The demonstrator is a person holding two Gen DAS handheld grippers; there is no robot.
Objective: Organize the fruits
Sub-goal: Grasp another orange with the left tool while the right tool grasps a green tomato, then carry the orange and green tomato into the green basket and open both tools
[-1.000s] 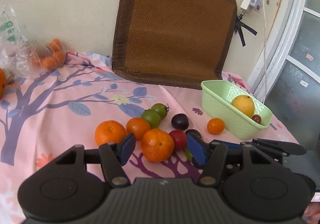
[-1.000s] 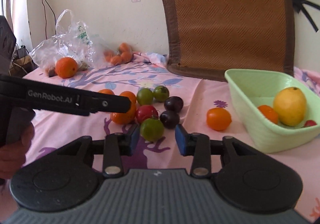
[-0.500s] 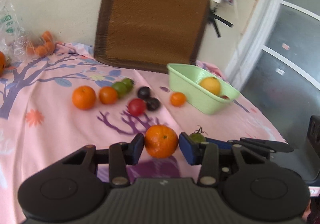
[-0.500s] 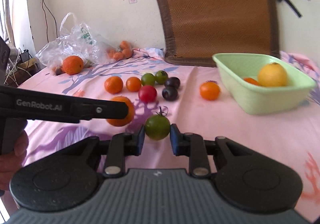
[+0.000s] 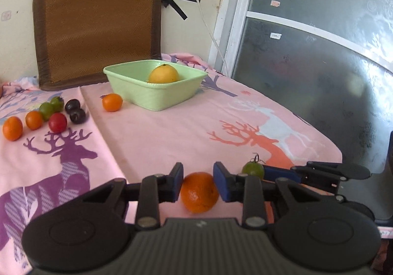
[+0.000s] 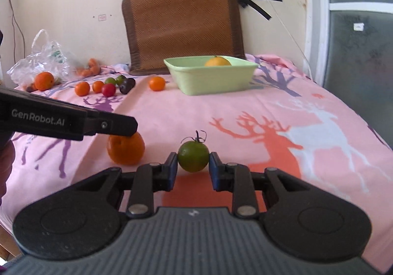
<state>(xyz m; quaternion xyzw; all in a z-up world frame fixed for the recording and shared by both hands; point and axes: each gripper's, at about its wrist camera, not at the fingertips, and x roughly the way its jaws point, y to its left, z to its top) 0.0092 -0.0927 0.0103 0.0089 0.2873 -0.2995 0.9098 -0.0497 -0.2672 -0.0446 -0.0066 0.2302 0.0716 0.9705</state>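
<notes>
My left gripper (image 5: 198, 182) is shut on an orange (image 5: 199, 192) near the table's front edge; the orange also shows in the right wrist view (image 6: 125, 149) under the left gripper's finger. My right gripper (image 6: 192, 164) is shut on a green tomato (image 6: 193, 155) with a stem, seen in the left wrist view (image 5: 253, 168) to the right of the orange. A light green basket (image 5: 157, 93) at the back holds a yellow citrus (image 5: 163, 74). It also shows in the right wrist view (image 6: 211, 80).
A loose group of fruits lies far left: two oranges (image 5: 12, 128), a red tomato (image 5: 57, 122), green tomatoes (image 5: 46, 109), dark plums (image 5: 77, 115), and a small orange (image 5: 112, 102) by the basket. A plastic bag (image 6: 44, 58) and brown mat (image 6: 181, 21) stand behind. The table edge drops at right.
Both grippers have pulled back toward the table's front edge and swung right, carrying the orange and the green tomato away from the fruit group. The basket now sits ahead.
</notes>
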